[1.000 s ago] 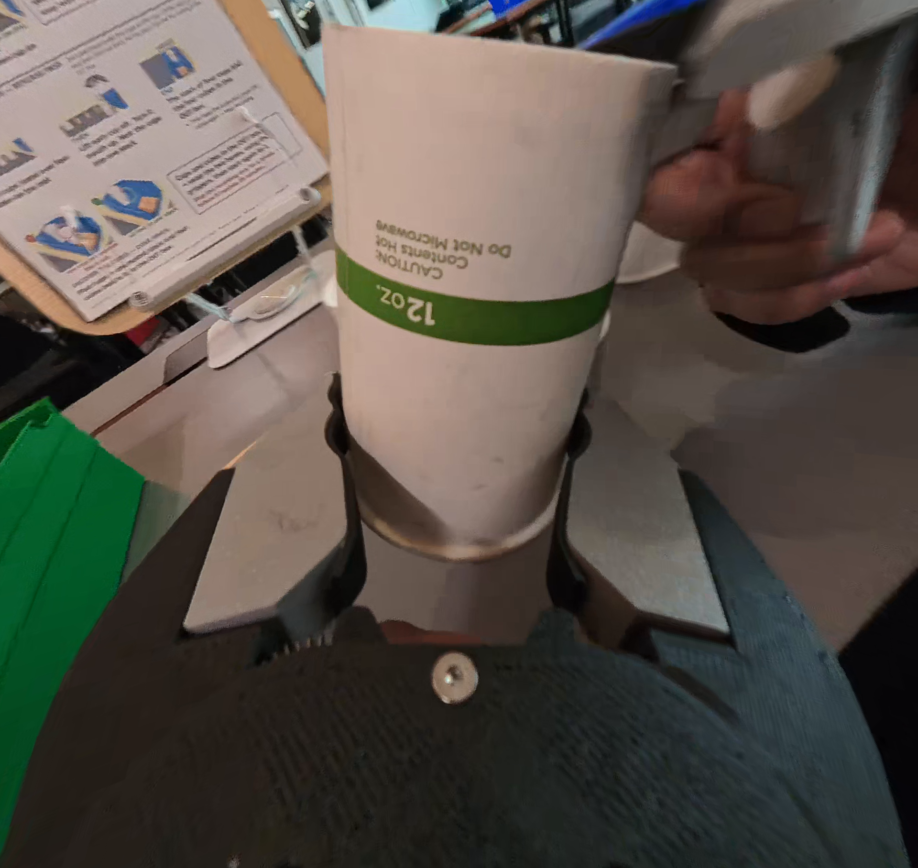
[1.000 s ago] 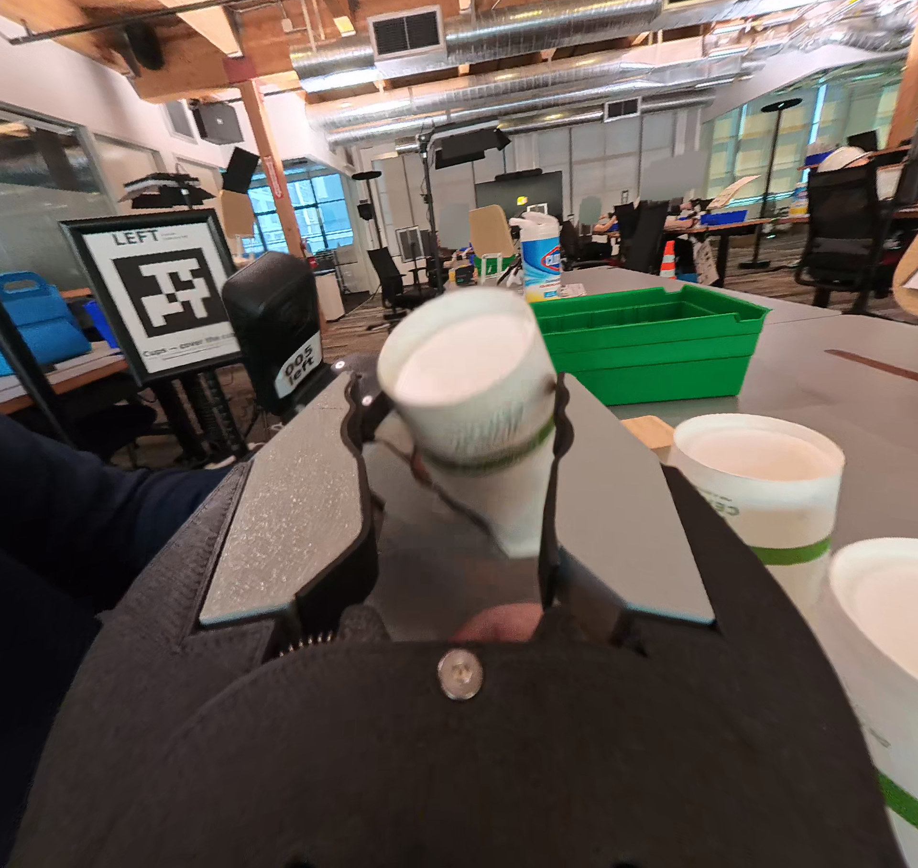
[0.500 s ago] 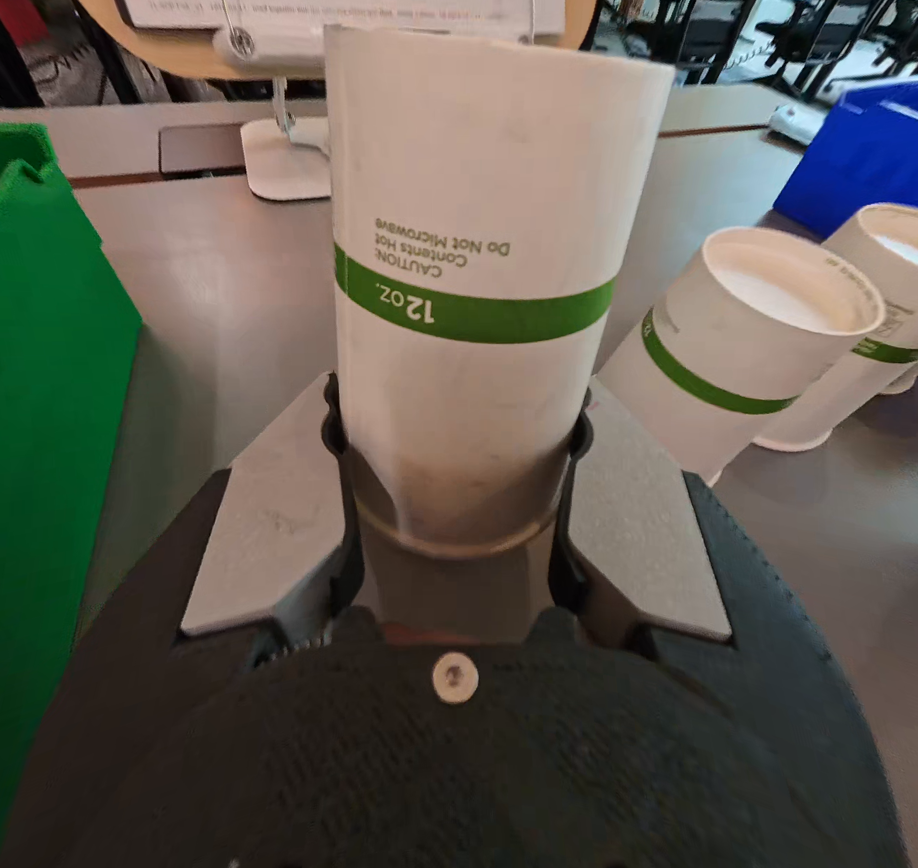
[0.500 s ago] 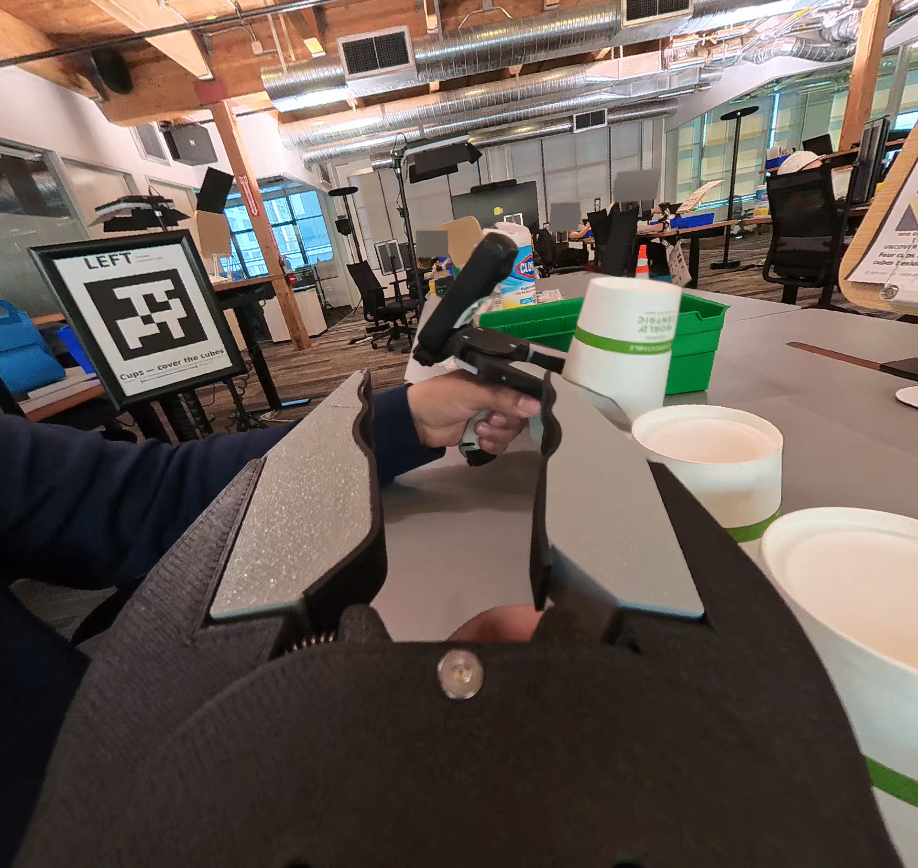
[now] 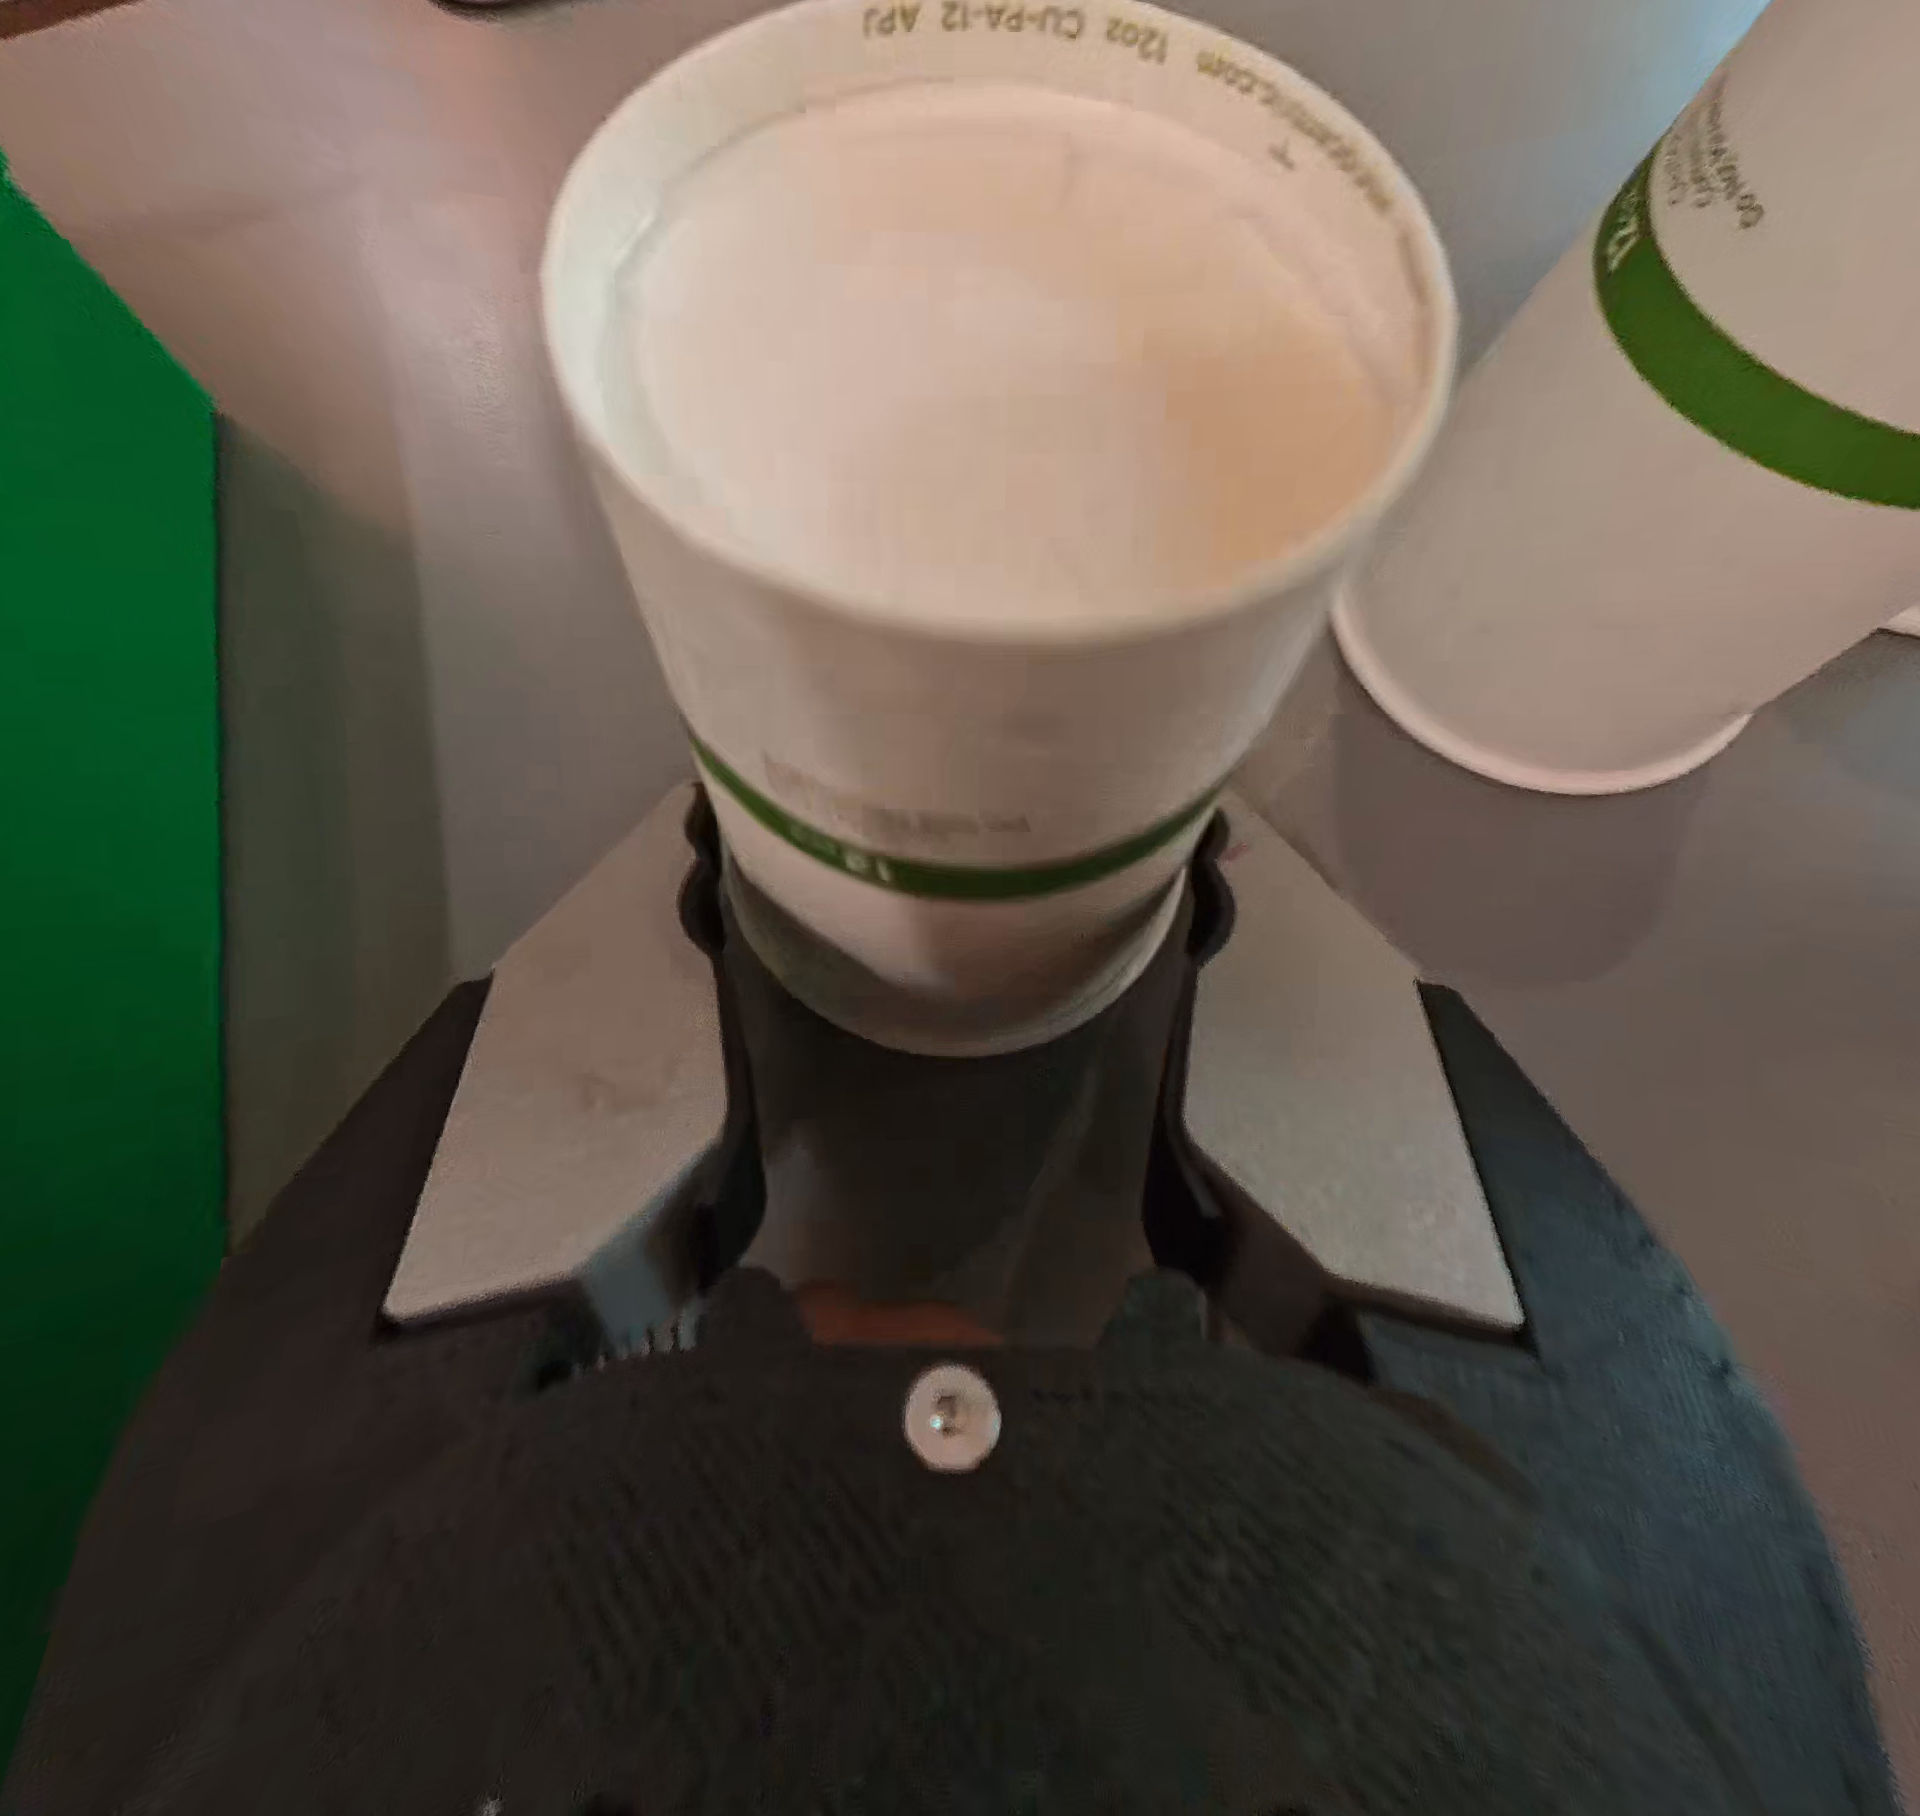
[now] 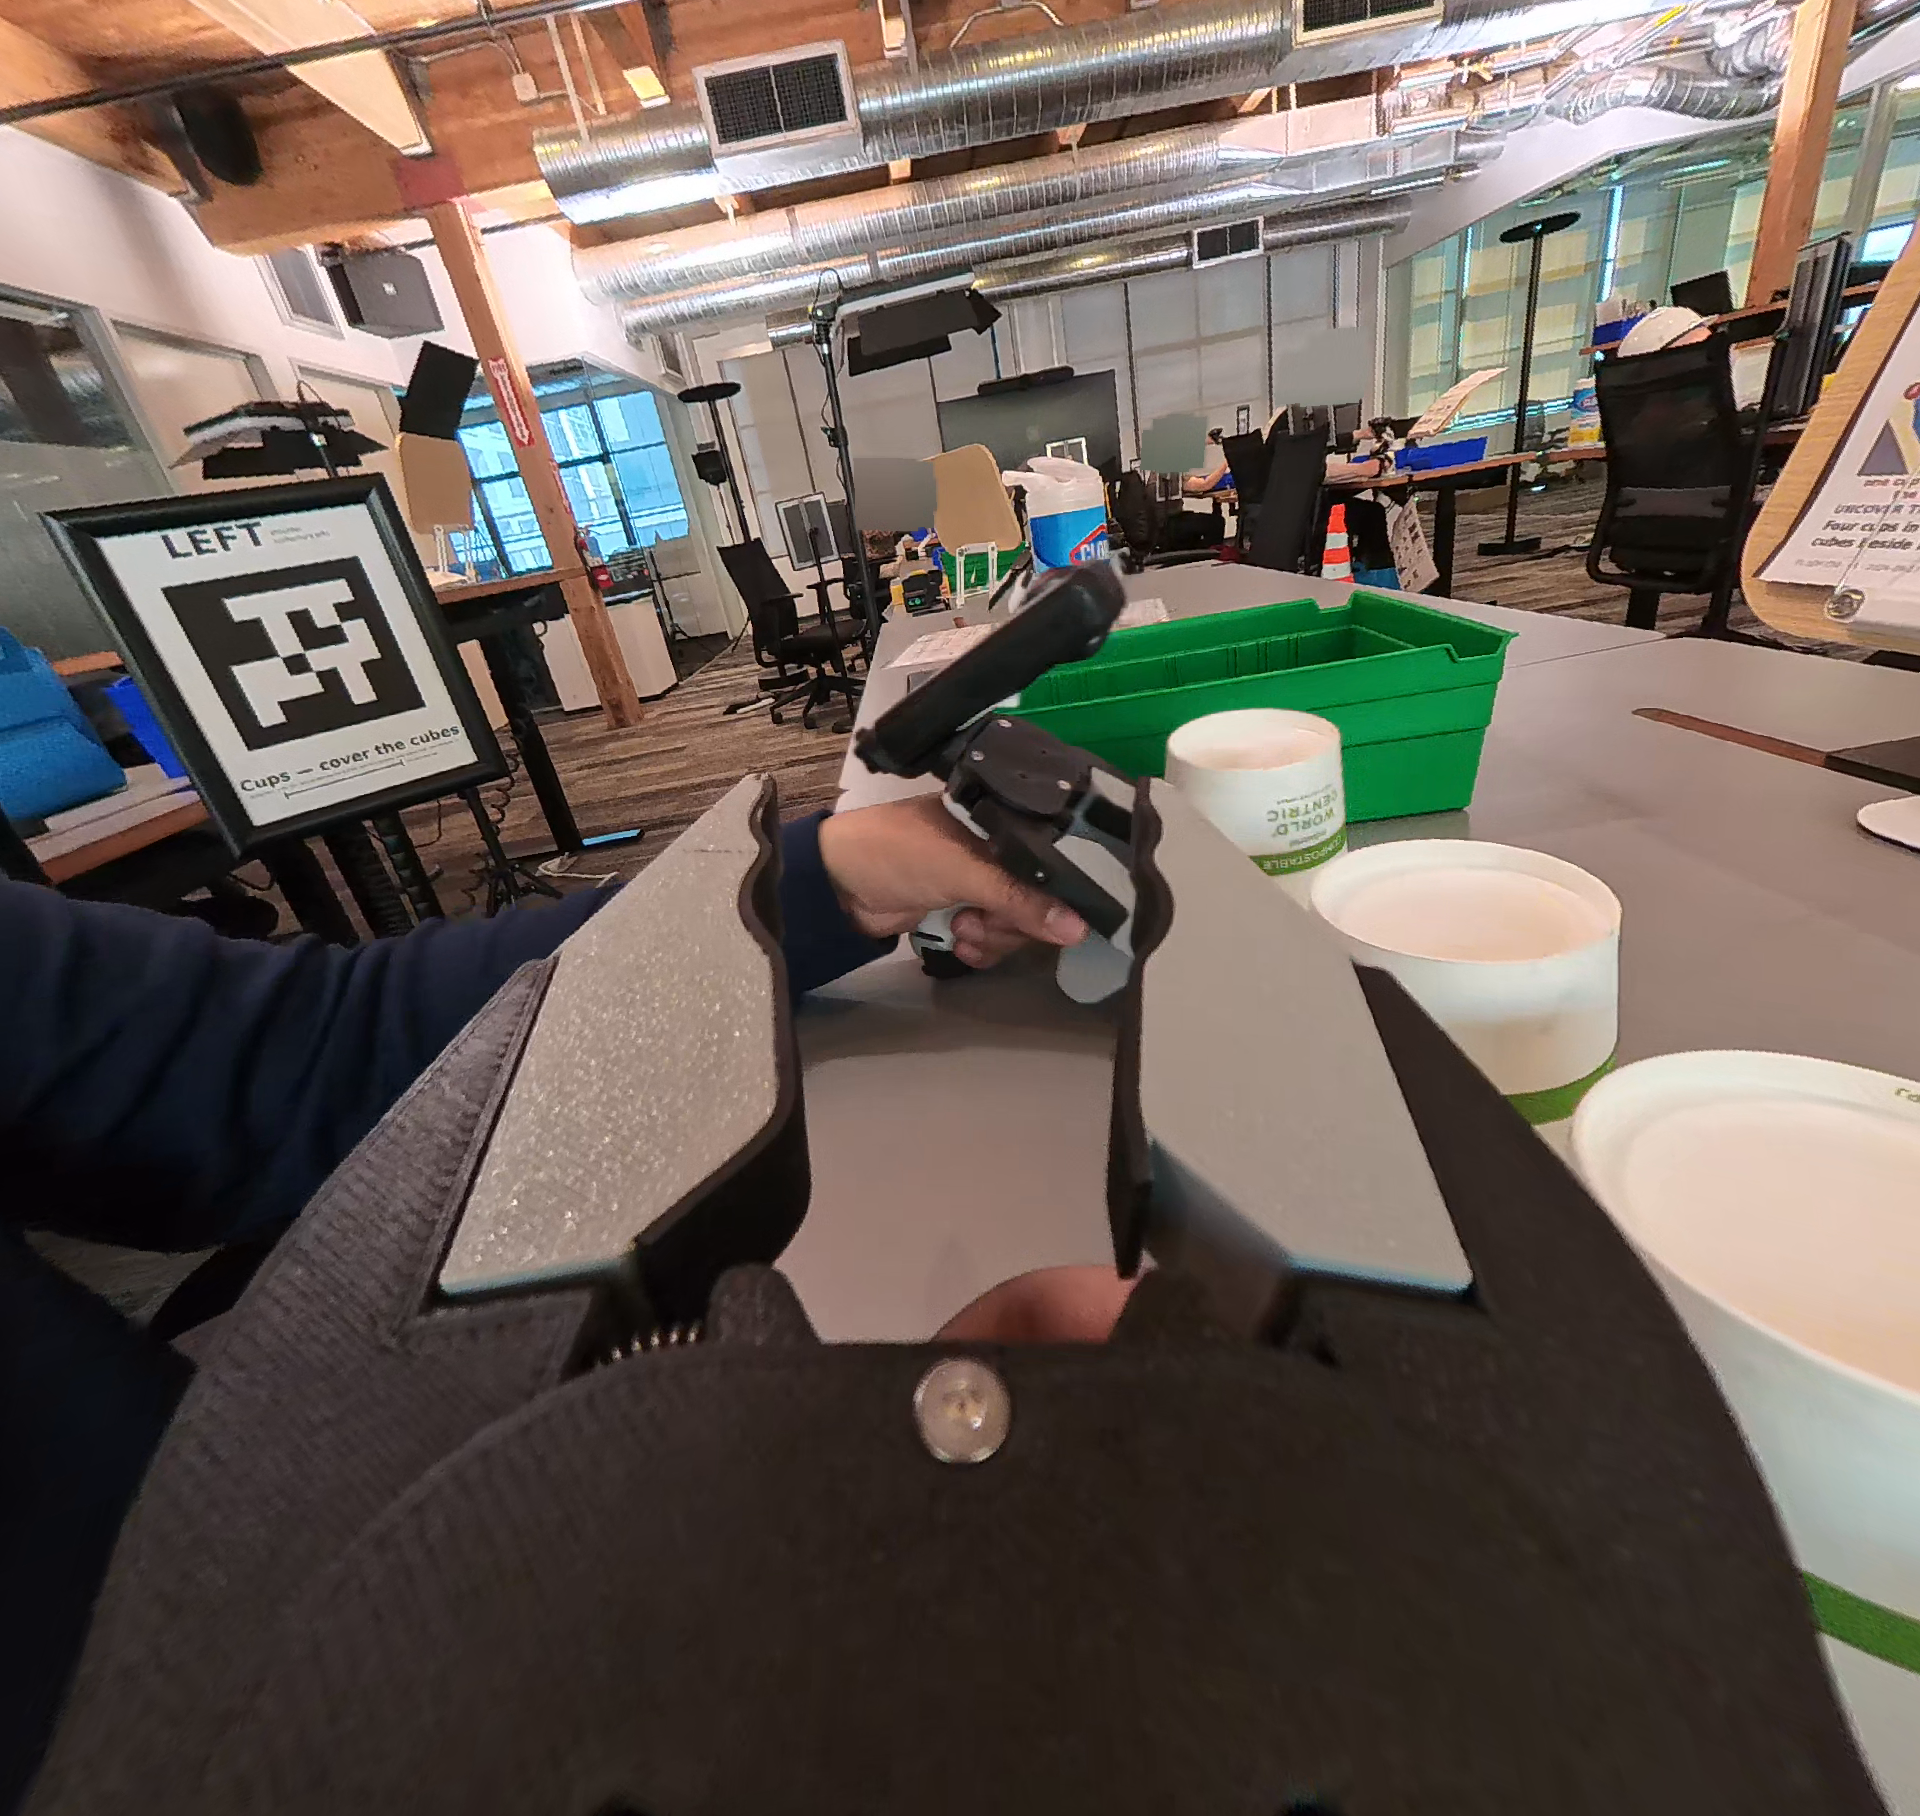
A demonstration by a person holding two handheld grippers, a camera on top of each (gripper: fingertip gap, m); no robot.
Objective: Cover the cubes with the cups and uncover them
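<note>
**Third cup goes down as covering run nears its end**

Beside the green bin point(image 6: 1382, 686) on the grey worktop point(image 6: 1714, 727), the left gripper point(image 5: 956, 862) clamps an inverted white paper cup with a green band point(image 5: 987, 436), its black pads pressed against the cup's lower sides near the rim. The cup is upside down, base toward the camera; whether its rim has met the worktop yet cannot be told. Just to its right stands a second inverted cup point(image 5: 1621, 478), and a third point(image 6: 1766, 1247) sits at the near right in the right wrist view, all three in a row running toward the bin. The person's hand point(image 6: 935, 883) grips the left tool's handle in that same view.

The right gripper point(image 6: 956, 831) is held partly open above the worktop's near edge, nothing between its fingers.

No cubes are visible anywhere; judging by the upturned cups, they are probably hidden underneath. The covering half of the job looks largely done, pending release of this cup. The uncovering half, lifting each cup off again, appears wholly still to come.
</note>
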